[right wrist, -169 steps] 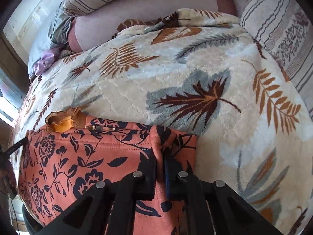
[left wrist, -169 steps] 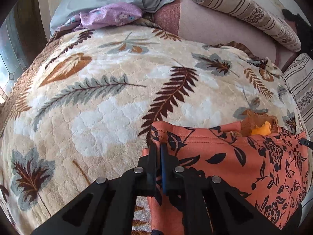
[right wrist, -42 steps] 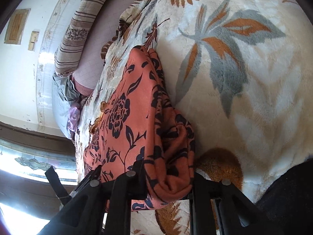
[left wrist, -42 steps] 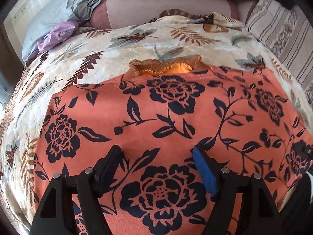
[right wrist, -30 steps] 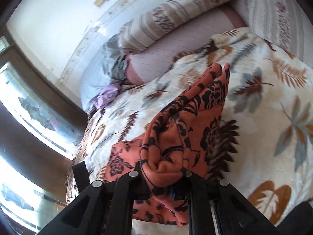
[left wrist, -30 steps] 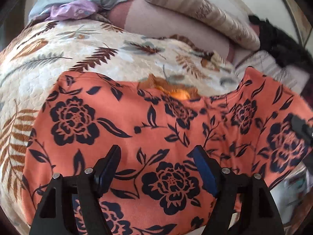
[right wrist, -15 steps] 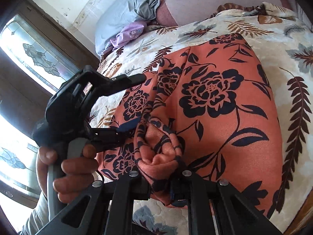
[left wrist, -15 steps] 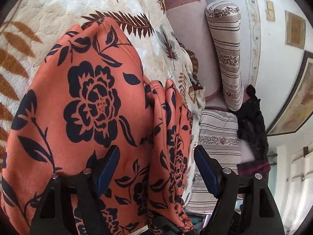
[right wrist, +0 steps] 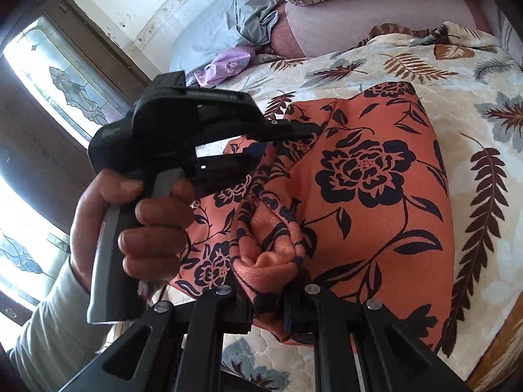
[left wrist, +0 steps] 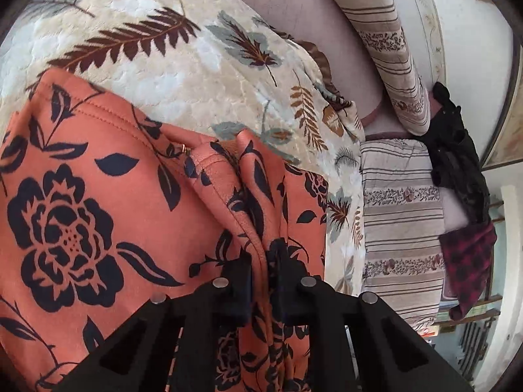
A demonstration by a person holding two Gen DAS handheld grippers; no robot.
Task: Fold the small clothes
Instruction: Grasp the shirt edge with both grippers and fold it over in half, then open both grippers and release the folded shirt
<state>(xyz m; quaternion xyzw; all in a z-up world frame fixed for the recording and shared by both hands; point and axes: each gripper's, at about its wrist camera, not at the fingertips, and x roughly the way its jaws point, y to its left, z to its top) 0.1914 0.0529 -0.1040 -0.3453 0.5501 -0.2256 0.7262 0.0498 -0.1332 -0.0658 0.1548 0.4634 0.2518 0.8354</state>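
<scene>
The orange floral garment [left wrist: 81, 202] is lying across the leaf-print blanket [left wrist: 183, 62], its bunched fold running between the closing left gripper [left wrist: 264, 261] and the right gripper [right wrist: 268, 297], which is clamping it.

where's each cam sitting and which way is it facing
Left wrist: on the left gripper, looking down along its fingers at the orange garment on the blanket, toward striped pillows; its jaws are closing on a fabric ridge.
Right wrist: on the right gripper, shut on a bunched fold, facing the window; shows the person's hand holding the left gripper.
Shared: garment, blanket.
</scene>
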